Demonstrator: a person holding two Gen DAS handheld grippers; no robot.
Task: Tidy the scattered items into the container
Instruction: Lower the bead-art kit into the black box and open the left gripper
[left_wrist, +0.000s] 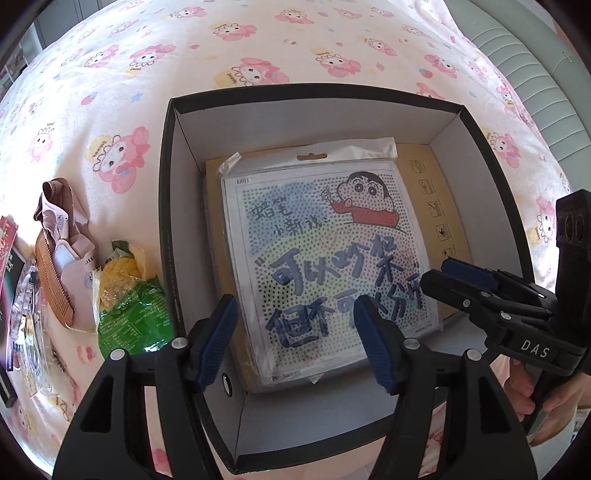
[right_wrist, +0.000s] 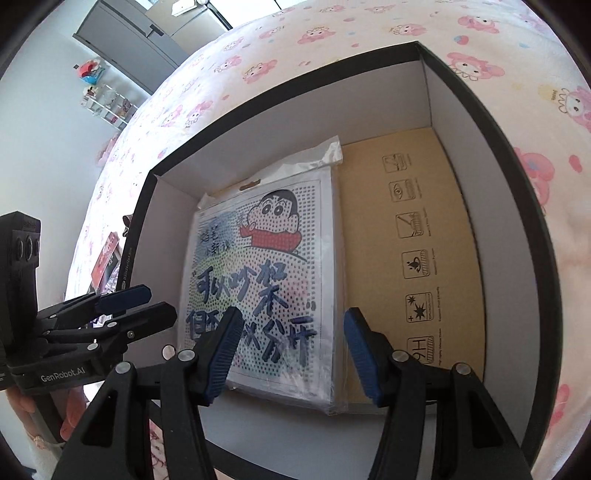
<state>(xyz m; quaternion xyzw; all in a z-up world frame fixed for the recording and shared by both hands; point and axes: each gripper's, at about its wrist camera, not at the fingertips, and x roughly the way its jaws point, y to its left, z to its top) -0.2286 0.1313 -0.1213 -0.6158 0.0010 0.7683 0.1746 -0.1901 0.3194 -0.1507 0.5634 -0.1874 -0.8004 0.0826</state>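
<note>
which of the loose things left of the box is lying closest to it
The green and yellow snack bag: it lies right against the box's black outer wall, while the wooden comb lies farther left on the sheet.

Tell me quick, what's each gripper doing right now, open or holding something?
Left gripper: open, holding nothing, above the cartoon pack in the box.
Right gripper: open, holding nothing, above the same pack.

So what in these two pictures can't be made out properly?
- Brown card under the bead kit: the kit covers most of it in both views.
- Kit's near edge: left hand-held gripper blocks it, left wrist view.
- Flat items beside the comb: cut by the left picture edge, smeared.
- Snack bag print: too small.
- Shelf toys: tiny, right wrist view.
</note>
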